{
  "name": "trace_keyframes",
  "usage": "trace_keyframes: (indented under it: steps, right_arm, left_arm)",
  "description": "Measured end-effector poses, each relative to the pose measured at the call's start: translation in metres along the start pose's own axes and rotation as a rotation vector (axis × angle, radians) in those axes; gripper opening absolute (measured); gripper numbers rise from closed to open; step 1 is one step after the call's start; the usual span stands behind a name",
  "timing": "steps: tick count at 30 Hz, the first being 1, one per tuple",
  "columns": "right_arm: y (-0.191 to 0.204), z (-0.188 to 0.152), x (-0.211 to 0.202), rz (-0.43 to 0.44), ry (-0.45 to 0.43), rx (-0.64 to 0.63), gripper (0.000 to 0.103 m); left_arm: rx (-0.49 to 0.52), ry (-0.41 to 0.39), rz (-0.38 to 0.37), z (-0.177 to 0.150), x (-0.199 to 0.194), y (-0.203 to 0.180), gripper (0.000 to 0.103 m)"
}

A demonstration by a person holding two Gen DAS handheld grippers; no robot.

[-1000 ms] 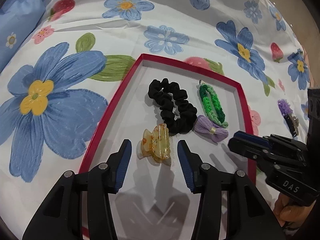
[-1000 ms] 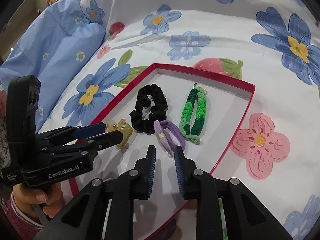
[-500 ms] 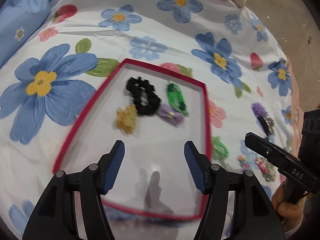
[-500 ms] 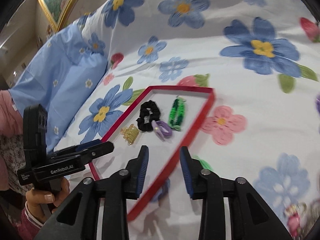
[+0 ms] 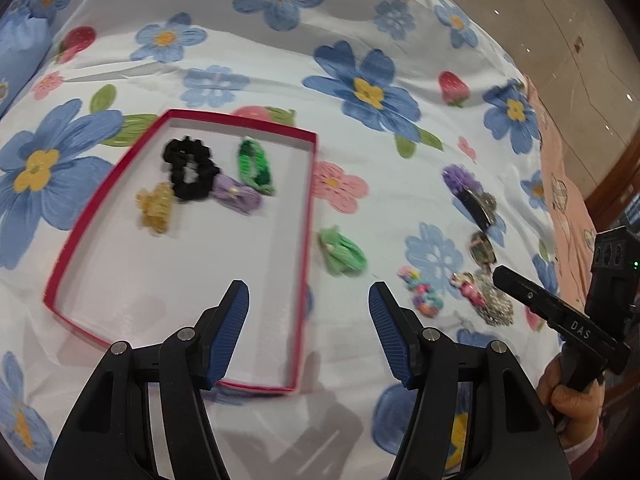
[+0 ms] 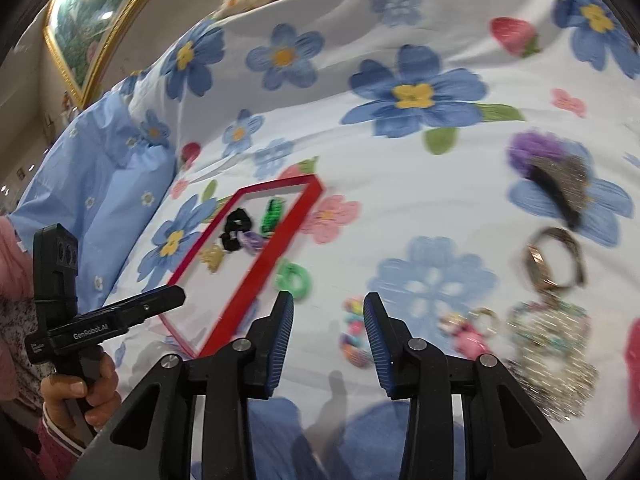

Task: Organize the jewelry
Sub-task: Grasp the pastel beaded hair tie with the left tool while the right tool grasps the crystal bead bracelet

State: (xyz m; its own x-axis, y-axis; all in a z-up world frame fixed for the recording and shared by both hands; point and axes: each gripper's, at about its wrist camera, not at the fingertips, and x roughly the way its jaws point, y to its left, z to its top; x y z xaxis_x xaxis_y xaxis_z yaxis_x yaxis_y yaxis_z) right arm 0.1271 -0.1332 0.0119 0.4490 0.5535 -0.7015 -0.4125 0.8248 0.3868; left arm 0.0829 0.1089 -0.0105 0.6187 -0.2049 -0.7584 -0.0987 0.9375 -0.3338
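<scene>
A red-rimmed box [image 5: 308, 216] [image 6: 256, 268] lies on the flowered bedspread. In it lie a black scrunchie [image 5: 190, 168], an amber claw clip [image 5: 154, 206], a purple bow [image 5: 236, 198] and a green braided clip [image 5: 256, 166]. Right of the box lie a light green hair tie [image 5: 342, 254] [image 6: 294, 278], a multicoloured bead bracelet [image 5: 424, 294] [image 6: 354, 338], a pink charm [image 6: 466, 334], a glittery piece [image 6: 548, 356], a watch [image 6: 554, 258] and a purple-tufted black clip [image 5: 468, 190] [image 6: 552, 176]. My left gripper [image 5: 308, 336] is open and empty above the box's near right corner. My right gripper [image 6: 328, 340] is open and empty, just before the bead bracelet.
A light blue pillow [image 6: 96, 184] lies left of the box. A framed picture [image 6: 92, 28] hangs on the wall behind. A pink cloth [image 5: 568, 200] lies at the bed's right edge, with floor [image 5: 560, 8] beyond.
Both grippers pulled back from the box, swung right toward the loose jewelry and opened wider. The right gripper released the purple bow, which stays in the box.
</scene>
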Motion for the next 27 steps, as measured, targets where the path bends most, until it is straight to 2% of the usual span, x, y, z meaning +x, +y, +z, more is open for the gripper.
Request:
trace_keyframes:
  steps: [14,22,27]
  right_arm:
    - [-0.057,-0.032,-0.040,-0.103,-0.016,0.081,0.041]
    - [-0.090,-0.030,-0.052,-0.161,-0.031,0.136,0.041]
    - [-0.117,-0.021,-0.056,-0.230,-0.050,0.174,0.042]
  left_arm:
    - [0.087,0.082,-0.049,-0.017,0.028,-0.053,0.062]
    - [0.164,0.140,-0.071,-0.016,0.054,-0.090,0.062]
    - [0.193,0.168,-0.081,-0.014,0.072,-0.107,0.064]
